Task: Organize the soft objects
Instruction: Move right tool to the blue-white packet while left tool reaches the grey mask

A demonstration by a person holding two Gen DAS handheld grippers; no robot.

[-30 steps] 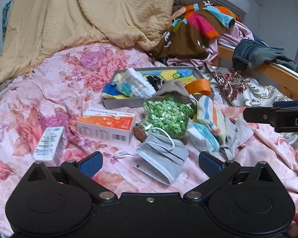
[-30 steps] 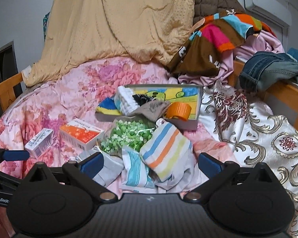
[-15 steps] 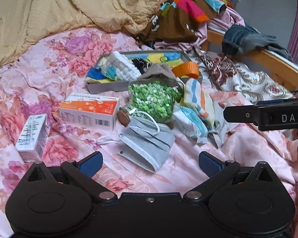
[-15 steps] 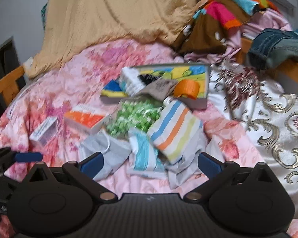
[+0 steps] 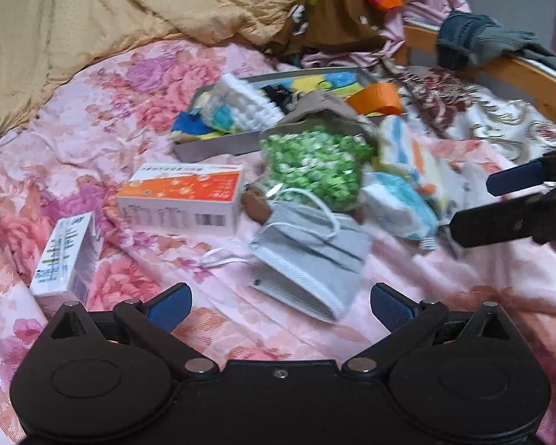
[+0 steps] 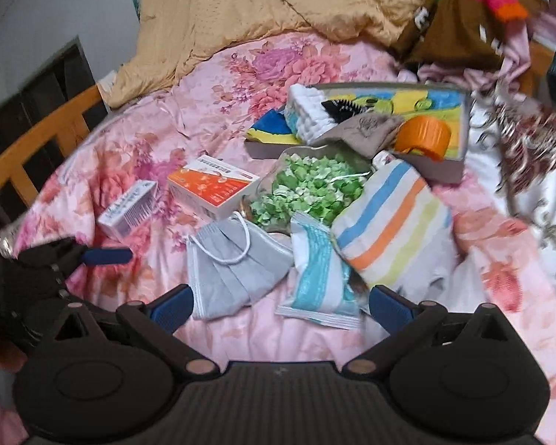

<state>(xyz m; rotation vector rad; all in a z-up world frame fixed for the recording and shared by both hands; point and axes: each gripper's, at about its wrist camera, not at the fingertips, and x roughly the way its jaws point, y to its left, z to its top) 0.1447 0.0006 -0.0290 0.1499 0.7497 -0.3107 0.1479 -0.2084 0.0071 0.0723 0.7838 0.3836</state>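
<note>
Clutter covers the pink flowered bed. Take the bag of green pieces as the landmark: just in front of it lies a grey face mask, its white loops touching the bag. Left of the bag sits an orange and white box, and further left a smaller white box. Right of the bag rest a striped cloth and a blue and white packet, touching each other. Behind the bag stands a shallow tray holding a white knitted piece, a brown pouch and an orange roll.

The left tool hangs over the bed with its blue-tipped fingers spread wide and empty, the mask lying between them. The right tool is likewise spread wide and empty, close over the mask and packet.
</note>
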